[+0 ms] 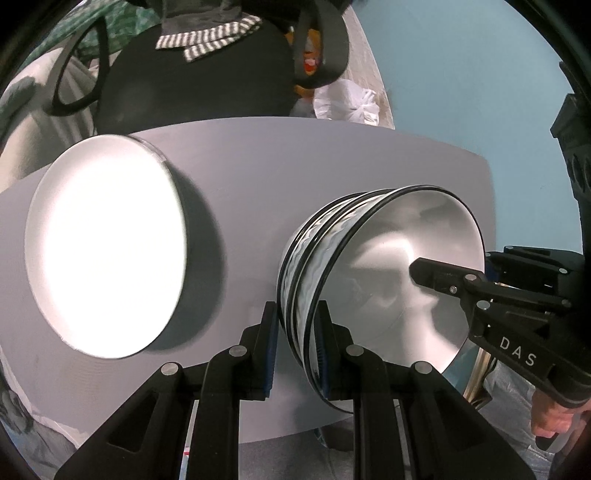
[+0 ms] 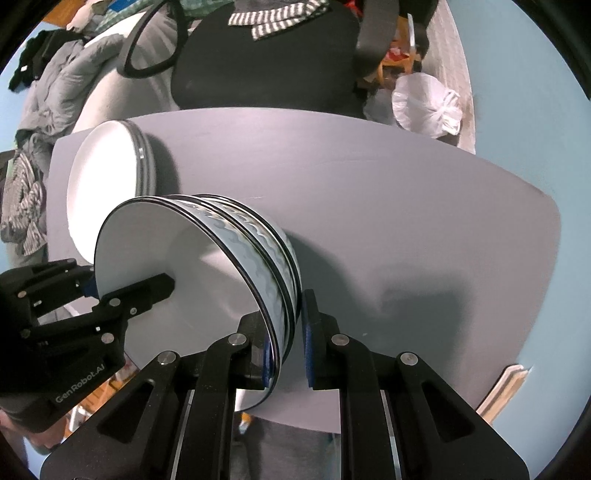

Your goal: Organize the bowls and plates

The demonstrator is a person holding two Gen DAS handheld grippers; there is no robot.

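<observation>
A nested stack of bowls (image 1: 388, 266) (image 2: 173, 266), white inside with a blue wave band and black rims, hangs over the near part of the grey table (image 1: 258, 166) (image 2: 424, 229). My left gripper (image 1: 295, 314) is shut on the stack's left rim, one pad inside and one outside. On the opposite rim my right gripper (image 2: 284, 314) is shut the same way. Each gripper shows in the other's view: right gripper (image 1: 450, 273), left gripper (image 2: 129, 284). A stack of white plates (image 1: 107, 240) (image 2: 107, 184) rests on the table's left side.
Beyond the table's far edge stands a black chair (image 1: 192, 81) (image 2: 266, 66) with a striped cloth (image 2: 273, 18) on it. A white plastic bag (image 2: 428, 103) lies on the blue floor at the far right, and clothes (image 2: 33, 147) are heaped to the left.
</observation>
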